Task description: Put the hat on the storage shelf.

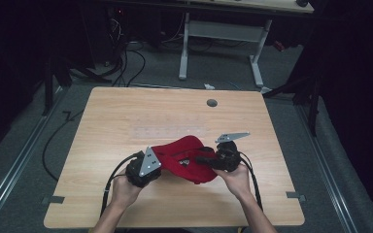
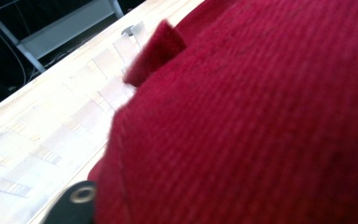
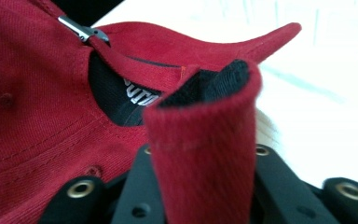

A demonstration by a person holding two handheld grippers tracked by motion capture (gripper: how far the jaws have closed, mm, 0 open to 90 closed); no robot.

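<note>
With my 2 grippers at the near middle of the table (image 1: 126,116), my right gripper (image 1: 205,160) pinches the red cap (image 1: 184,158) by its folded strap (image 3: 205,140) while my left gripper (image 1: 156,164) presses against it, grip unclear, so next I should probably spread it flat.

**Handheld gripper pair and operator's arms**

Left gripper (image 1: 143,167): black body, grey 3-cornered plate on top, black cable trailing. Right gripper (image 1: 223,154): black body, matching grey plate, black cable. Jaws in both gripper views: black, with brass-ringed screw holes. Person's forearms: bare, no sleeves visible.
</note>
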